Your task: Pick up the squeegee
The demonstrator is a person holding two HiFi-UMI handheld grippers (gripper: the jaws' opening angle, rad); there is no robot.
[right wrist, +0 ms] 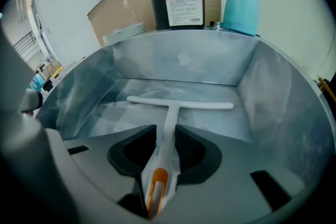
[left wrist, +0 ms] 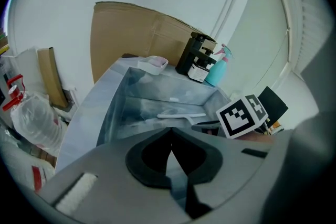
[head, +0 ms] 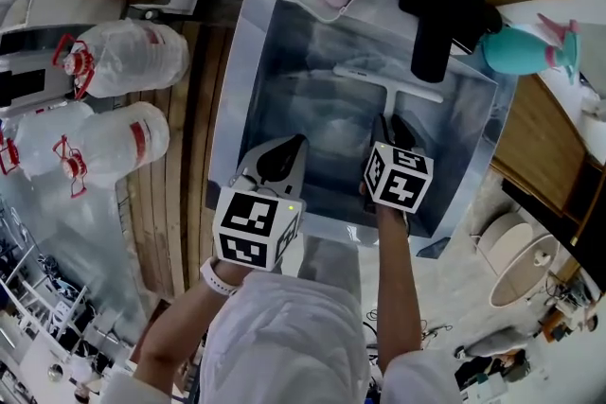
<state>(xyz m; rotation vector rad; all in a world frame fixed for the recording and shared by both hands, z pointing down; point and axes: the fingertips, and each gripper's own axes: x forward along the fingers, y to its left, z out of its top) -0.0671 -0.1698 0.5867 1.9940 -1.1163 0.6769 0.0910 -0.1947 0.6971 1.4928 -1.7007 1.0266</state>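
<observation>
head view: the squeegee (head: 388, 82) sits low in the sink (head: 284, 52), with the right gripper (head: 391, 130) at its handle. left gripper view: the left gripper (left wrist: 171, 138) is closed on nothing. right gripper view: the jaws clamp the handle (grasp looks made); lift-off is unclear.

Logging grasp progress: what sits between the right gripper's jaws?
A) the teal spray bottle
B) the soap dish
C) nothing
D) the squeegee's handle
D: the right gripper view shows the right gripper with its jaws closed on the handle of the white squeegee.
</observation>
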